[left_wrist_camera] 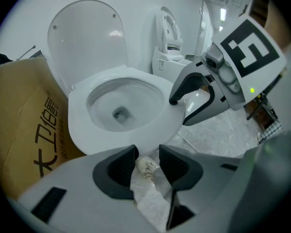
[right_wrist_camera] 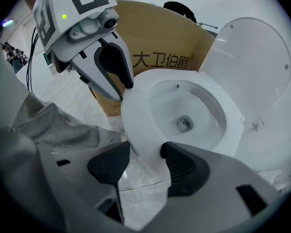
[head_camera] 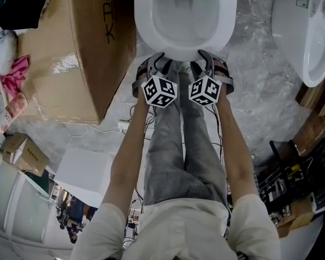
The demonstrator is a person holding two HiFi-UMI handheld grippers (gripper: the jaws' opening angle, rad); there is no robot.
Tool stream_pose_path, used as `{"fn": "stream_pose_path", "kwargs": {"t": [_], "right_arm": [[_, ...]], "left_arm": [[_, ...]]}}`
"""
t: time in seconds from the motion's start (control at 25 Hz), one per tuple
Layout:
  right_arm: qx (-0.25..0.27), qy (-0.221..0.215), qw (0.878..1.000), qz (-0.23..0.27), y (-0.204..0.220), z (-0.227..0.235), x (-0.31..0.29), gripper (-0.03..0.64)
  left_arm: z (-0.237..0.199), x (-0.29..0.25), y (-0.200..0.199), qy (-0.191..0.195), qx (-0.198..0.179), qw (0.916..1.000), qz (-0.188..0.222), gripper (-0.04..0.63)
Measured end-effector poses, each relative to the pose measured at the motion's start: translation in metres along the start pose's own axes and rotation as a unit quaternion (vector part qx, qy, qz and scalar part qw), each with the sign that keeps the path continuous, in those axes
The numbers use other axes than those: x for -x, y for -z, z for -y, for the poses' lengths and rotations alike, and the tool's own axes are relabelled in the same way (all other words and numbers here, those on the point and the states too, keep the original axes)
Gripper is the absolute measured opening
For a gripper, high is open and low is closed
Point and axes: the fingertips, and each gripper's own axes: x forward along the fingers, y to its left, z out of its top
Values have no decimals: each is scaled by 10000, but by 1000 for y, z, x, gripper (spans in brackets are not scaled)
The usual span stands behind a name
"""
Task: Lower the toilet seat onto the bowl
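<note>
The white toilet seat [head_camera: 146, 26] lies flat on the bowl, and the lid [left_wrist_camera: 87, 38] stands upright behind it. Both grippers hang side by side at the bowl's front edge. My left gripper [head_camera: 161, 64] is open; in the left gripper view its jaws [left_wrist_camera: 149, 161] frame only floor and a crumpled scrap. My right gripper [head_camera: 205, 63] is open too. In the right gripper view the seat's front edge [right_wrist_camera: 136, 106] runs down between its pads [right_wrist_camera: 145, 161], close to the right pad; contact is unclear. Each gripper shows in the other's view, the right gripper [left_wrist_camera: 180, 110] and the left gripper [right_wrist_camera: 123, 91].
A large cardboard box [head_camera: 70, 47] stands tight against the toilet's left side. A second white fixture [head_camera: 306, 31] sits at the right. The person's legs [head_camera: 179, 145] are straight before the bowl. Cables and gear [head_camera: 292, 183] crowd the right floor; a small white box [head_camera: 81, 169] lies left.
</note>
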Motion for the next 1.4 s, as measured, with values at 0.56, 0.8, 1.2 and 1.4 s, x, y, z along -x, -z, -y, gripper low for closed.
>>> {"fn": "stream_pose_path", "kwargs": {"t": [0.56, 0.8, 1.2, 1.4], "right_arm": [[-48, -199, 9998, -38, 5, -1, -11, 249], [-630, -44, 9979, 117, 11, 9, 4, 169], [-1273, 535, 9869, 839, -20, 53, 48, 81], [-2016, 837, 9622, 1626, -55, 94, 107, 7]], "left_arm": [[3, -9, 4, 120, 129, 9998, -133, 167], [-9, -2, -6, 30, 242, 9997, 14, 166], [-32, 29, -39, -240, 552, 9963, 609, 86], [-47, 71, -82, -408, 763, 9875, 1314, 15]]}}
